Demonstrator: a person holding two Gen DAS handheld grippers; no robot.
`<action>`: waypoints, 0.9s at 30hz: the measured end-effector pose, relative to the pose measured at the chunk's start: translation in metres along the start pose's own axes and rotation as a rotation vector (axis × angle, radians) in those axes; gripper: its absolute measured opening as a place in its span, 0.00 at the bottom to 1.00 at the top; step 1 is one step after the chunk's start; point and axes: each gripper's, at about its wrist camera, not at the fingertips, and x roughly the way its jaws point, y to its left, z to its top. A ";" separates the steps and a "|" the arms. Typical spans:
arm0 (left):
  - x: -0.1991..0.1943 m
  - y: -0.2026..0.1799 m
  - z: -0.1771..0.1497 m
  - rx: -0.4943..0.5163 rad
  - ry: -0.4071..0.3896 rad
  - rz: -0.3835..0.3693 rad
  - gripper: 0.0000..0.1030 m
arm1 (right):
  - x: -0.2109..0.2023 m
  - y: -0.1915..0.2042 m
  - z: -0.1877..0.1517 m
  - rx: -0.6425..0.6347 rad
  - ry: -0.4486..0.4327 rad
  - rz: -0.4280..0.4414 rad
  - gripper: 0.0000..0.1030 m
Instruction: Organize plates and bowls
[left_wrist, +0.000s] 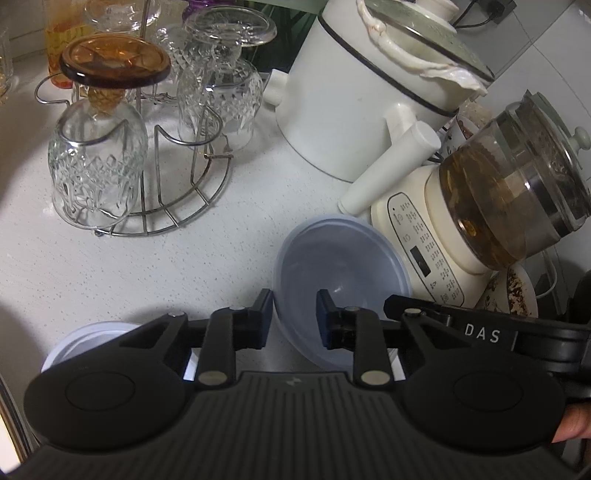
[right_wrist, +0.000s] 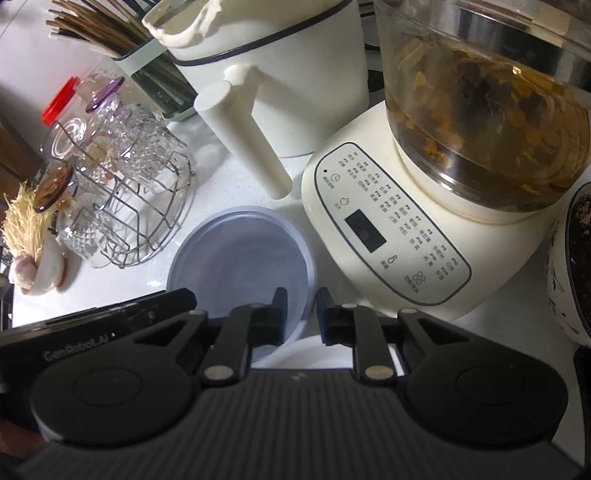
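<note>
I've got both grippers on the translucent pale blue plastic bowl, which sits on the white speckled countertop just beside the cream kettle base. My left gripper straddles its near-left rim, jaws narrowed onto the wall. My right gripper pinches the right-hand rim, nearly closed.
</note>
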 end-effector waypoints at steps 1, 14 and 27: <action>0.000 0.000 0.000 0.000 0.000 -0.001 0.27 | -0.002 0.000 -0.001 -0.003 -0.003 -0.001 0.19; -0.037 -0.001 0.007 0.025 -0.047 -0.028 0.27 | -0.035 0.016 0.001 0.013 -0.090 0.033 0.17; -0.098 0.006 0.004 0.083 -0.101 -0.083 0.27 | -0.083 0.039 -0.023 0.067 -0.208 0.073 0.17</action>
